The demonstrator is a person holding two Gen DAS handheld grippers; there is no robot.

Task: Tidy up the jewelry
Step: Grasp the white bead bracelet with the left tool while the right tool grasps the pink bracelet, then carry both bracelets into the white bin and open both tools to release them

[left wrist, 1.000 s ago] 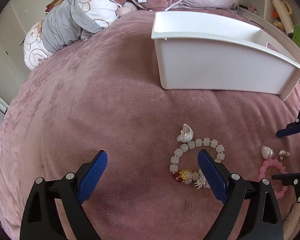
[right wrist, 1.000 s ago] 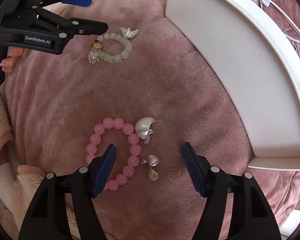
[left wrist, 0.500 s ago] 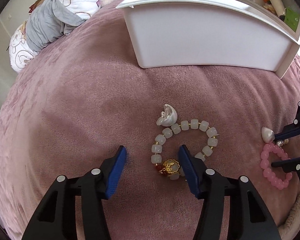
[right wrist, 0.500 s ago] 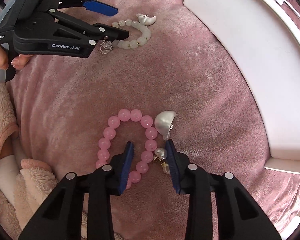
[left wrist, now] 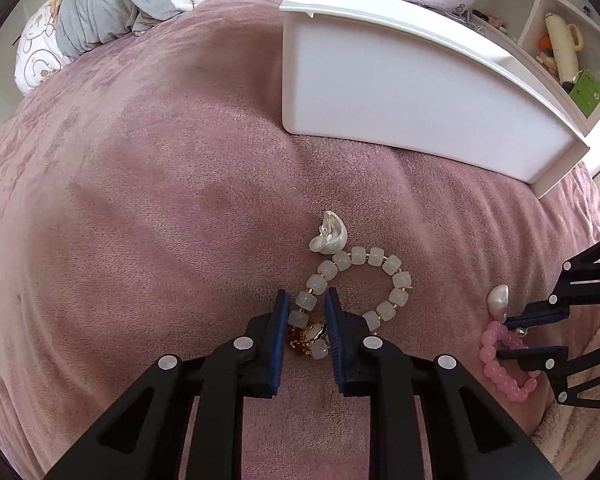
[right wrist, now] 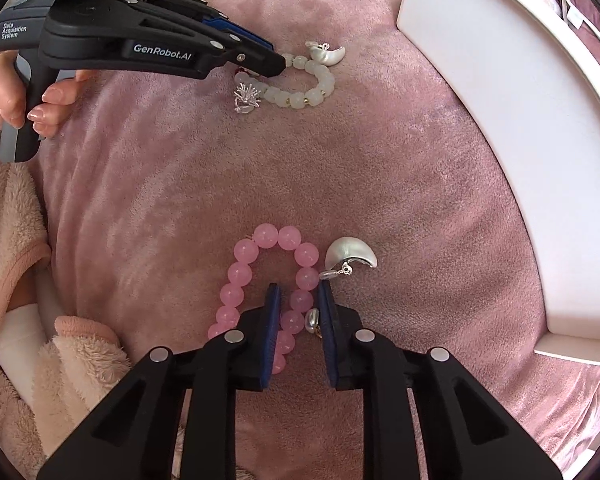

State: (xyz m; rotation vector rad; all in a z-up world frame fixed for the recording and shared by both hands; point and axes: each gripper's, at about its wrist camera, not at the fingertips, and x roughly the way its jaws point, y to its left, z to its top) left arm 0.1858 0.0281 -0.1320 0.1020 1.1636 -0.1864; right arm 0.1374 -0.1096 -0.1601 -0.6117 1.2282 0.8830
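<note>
A white bead bracelet point(left wrist: 380, 276) with a gold charm lies on the pink blanket; it also shows in the right wrist view point(right wrist: 312, 88). My left gripper point(left wrist: 306, 312) is shut on its near side by the charm. A pink bead bracelet point(right wrist: 268, 276) lies lower right; it also shows in the left wrist view point(left wrist: 500, 364). My right gripper point(right wrist: 298, 300) is shut on its right strand, with a small pearl earring point(right wrist: 312, 320) between the pads. A white shell earring point(left wrist: 332, 236) lies beside the white bracelet. Another shell earring point(right wrist: 350, 258) lies beside the pink bracelet.
A white storage box point(left wrist: 420, 88) stands on the blanket beyond the jewelry; its wall shows in the right wrist view point(right wrist: 500, 128). A silver tassel charm point(right wrist: 246, 96) lies by the white bracelet. Pillows point(left wrist: 100, 12) lie at the back left, shelves point(left wrist: 560, 40) at the back right.
Both grippers have moved down and forward and closed: the left onto the white bracelet, the right onto the pink bracelet. The pink bracelet has been squeezed into a narrower loop.
</note>
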